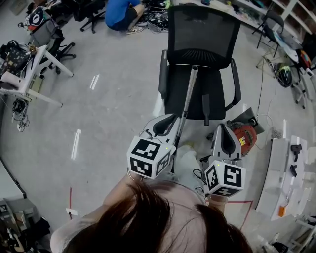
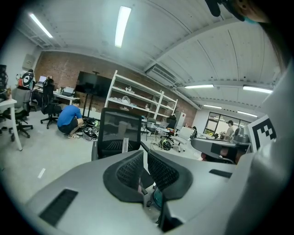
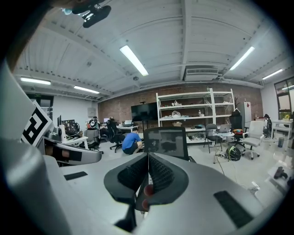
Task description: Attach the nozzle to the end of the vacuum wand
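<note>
A silver vacuum wand (image 1: 189,96) lies along a black office chair (image 1: 200,34), its far end resting against the backrest. A slim black nozzle (image 1: 206,109) lies on the seat just right of the wand. My left gripper (image 1: 170,117) hovers at the seat's front edge, right beside the wand's near end, shut and empty. My right gripper (image 1: 223,126) is level with it on the right, in front of the seat, also shut on nothing. In the left gripper view the shut gripper (image 2: 144,156) points at the chair and the wand (image 2: 125,145). The right gripper (image 3: 148,158) faces the chair (image 3: 167,142).
A red vacuum body (image 1: 244,136) sits on the floor right of the chair. A white bench (image 1: 286,168) stands at the right, a desk (image 1: 29,74) at the left. A person in blue (image 1: 121,12) crouches behind the chair. A helmet (image 1: 285,74) lies far right.
</note>
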Available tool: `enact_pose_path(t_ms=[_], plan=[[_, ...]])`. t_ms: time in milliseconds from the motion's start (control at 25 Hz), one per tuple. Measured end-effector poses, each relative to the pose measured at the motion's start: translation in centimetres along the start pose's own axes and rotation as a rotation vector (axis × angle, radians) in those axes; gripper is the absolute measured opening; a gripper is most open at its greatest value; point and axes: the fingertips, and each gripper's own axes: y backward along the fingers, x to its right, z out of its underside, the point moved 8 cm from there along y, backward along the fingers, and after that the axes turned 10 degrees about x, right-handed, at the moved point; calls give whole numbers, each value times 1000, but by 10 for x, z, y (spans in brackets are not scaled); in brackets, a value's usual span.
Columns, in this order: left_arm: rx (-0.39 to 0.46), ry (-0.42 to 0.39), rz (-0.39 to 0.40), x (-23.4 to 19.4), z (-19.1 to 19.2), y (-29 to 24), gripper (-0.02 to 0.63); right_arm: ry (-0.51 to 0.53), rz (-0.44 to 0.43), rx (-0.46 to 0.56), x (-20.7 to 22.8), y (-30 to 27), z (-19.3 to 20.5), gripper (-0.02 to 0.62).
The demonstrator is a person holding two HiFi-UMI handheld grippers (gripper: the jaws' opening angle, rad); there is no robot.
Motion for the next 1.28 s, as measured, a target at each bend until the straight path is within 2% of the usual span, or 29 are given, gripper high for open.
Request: enact_pose_path(t_ms=[240, 440, 920, 1280], plan=[[10, 20, -39, 5, -5, -26, 18, 4, -27, 0, 30, -23, -10, 25], [17, 35, -76, 5, -8, -49, 20, 13, -92, -8, 44, -46, -13, 25], [17, 54, -168, -4, -11, -114, 23, -46, -163, -33, 94, -91, -13, 25], [-3, 48, -222, -17, -4, -157, 78, -42, -173, -67, 127, -115, -5, 25]])
